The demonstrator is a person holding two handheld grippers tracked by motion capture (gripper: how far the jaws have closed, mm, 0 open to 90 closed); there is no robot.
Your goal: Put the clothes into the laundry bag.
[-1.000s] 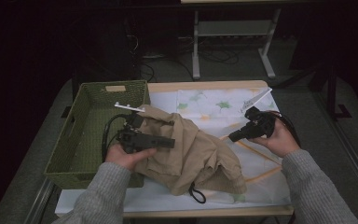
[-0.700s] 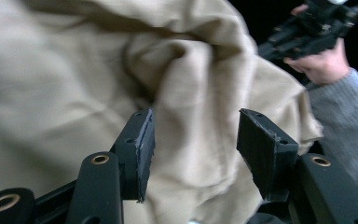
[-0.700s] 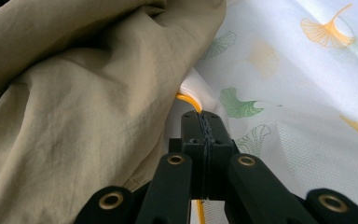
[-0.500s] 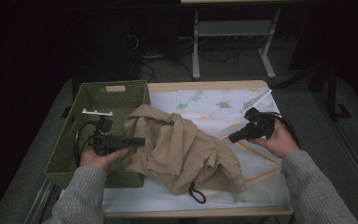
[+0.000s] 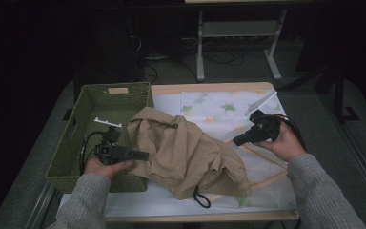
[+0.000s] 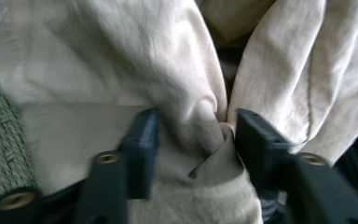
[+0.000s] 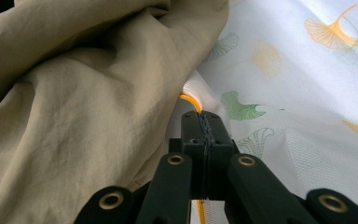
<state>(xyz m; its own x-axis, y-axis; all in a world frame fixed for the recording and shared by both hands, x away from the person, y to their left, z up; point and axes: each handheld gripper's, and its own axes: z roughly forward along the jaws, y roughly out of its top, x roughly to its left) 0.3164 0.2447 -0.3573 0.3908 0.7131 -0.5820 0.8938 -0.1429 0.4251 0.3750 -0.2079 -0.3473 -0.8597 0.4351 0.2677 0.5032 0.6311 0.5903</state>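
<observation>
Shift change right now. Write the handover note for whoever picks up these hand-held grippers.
Left hand-held gripper: jaws open around a fold of the tan garment, above the green basket rim.
Right hand-held gripper: jaws shut on the printed cloth beside the garment.
Done: one garment edge lies over the basket rim.
Left: most of the garment is still on the table; it probably goes into the basket.

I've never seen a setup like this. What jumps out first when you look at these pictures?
A crumpled tan garment sprawls mid-table, its left edge draped over the rim of a green woven basket. The left claw stands open around a fold of that cloth beside the basket. The right claw is shut on a pinch of the white leaf-printed tablecloth, just beside the garment.
</observation>
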